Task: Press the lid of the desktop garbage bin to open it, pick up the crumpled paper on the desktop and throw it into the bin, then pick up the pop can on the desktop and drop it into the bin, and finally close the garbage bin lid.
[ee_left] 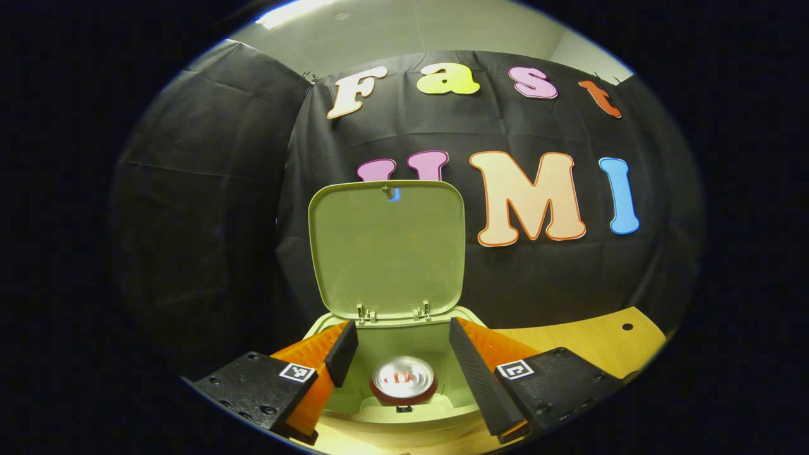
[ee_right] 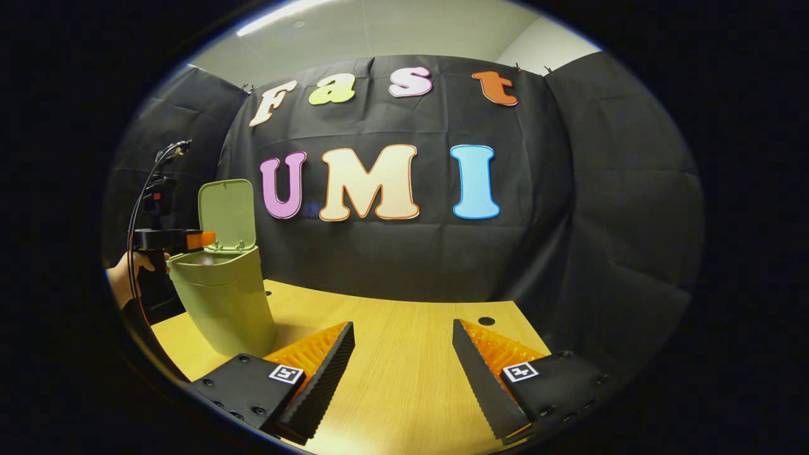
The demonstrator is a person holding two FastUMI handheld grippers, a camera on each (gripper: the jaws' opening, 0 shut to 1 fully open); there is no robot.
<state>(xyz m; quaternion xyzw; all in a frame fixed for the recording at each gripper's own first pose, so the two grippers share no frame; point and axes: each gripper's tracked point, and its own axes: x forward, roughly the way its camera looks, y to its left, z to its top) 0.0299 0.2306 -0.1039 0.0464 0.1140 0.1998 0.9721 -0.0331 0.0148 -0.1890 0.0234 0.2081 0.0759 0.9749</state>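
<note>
Item, left to right: a hand [ee_right: 123, 275] at the booth's edge holding the left gripper [ee_left: 397, 354], fingers spread and empty over the mouth of the green garbage bin [ee_right: 221, 297]; the bin's lid [ee_left: 387, 249] standing upright and open; the pop can [ee_left: 404, 380] lying inside the bin, its top facing up between those fingers; then bare wooden desktop [ee_right: 404, 360], and the right gripper [ee_right: 403, 360] hovering spread and empty above it. Crumpled paper: cannot be made out. Step judged in hand: the can drop, apparently complete; next move calls for lifting the left gripper clear and pushing the lid down until it shuts.
</note>
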